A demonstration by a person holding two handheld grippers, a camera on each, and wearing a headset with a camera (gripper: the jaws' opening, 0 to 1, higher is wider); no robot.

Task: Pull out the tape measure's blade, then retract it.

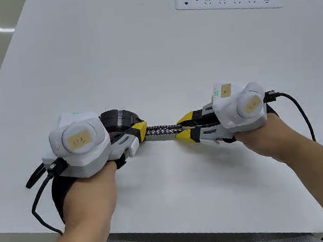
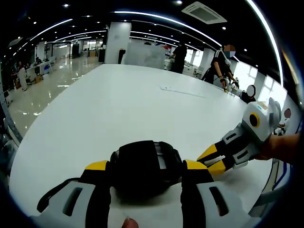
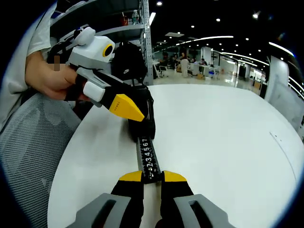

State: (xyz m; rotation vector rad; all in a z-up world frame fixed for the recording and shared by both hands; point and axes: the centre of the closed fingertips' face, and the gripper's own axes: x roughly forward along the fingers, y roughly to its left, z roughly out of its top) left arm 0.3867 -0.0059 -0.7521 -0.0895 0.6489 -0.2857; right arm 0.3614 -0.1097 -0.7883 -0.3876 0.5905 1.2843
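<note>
Head view: black tape measure (image 1: 118, 120), short numbered blade (image 1: 161, 131) out

White table (image 1: 143, 54), power strip (image 1: 227, 1) lying on it, grey mesh chair (image 3: 28, 156)

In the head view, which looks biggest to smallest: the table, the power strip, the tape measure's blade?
Table, largest.
Power strip, next.
Tape measure's blade, smallest: a short pulled-out stretch.
The strip lies farther away, so its lead is safe.
</note>
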